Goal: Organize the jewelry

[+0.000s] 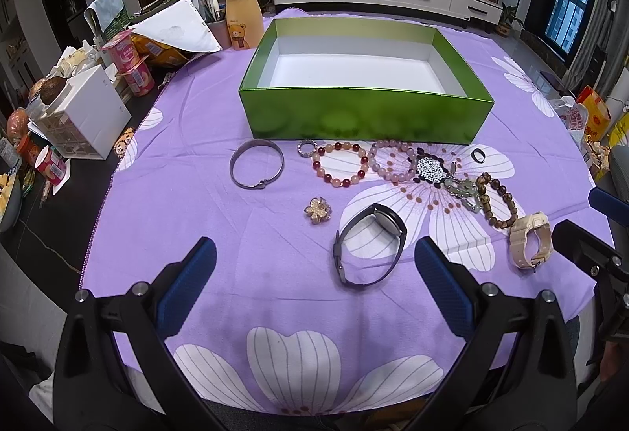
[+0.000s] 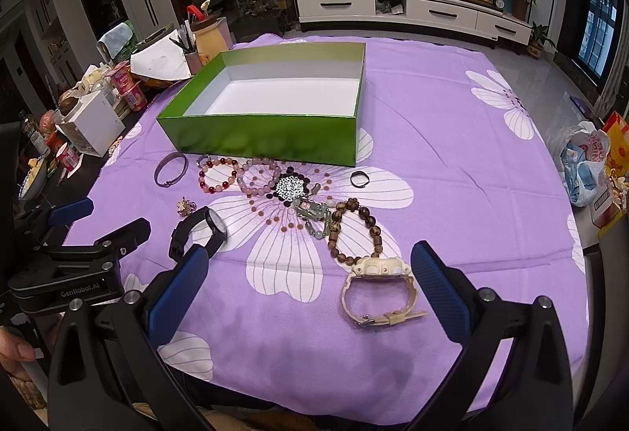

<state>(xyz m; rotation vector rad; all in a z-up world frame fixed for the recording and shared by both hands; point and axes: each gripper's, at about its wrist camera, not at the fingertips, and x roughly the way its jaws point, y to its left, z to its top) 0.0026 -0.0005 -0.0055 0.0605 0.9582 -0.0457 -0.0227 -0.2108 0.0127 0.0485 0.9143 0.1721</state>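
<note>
Nearest us, above the purple floral cloth [image 1: 220,218], we hold 2 grippers, both spread wide and grasping nothing: the left gripper [image 1: 314,287] and the right gripper [image 2: 310,291]. Just beyond lie a black watch [image 1: 371,246] and a cream watch [image 2: 379,291]. Farther on, bead bracelets [image 1: 340,163], a silver bangle [image 1: 256,168] and a black ring [image 1: 478,155] lie in a row. Behind them the green box [image 1: 365,112] shows only its bare white floor.
</note>
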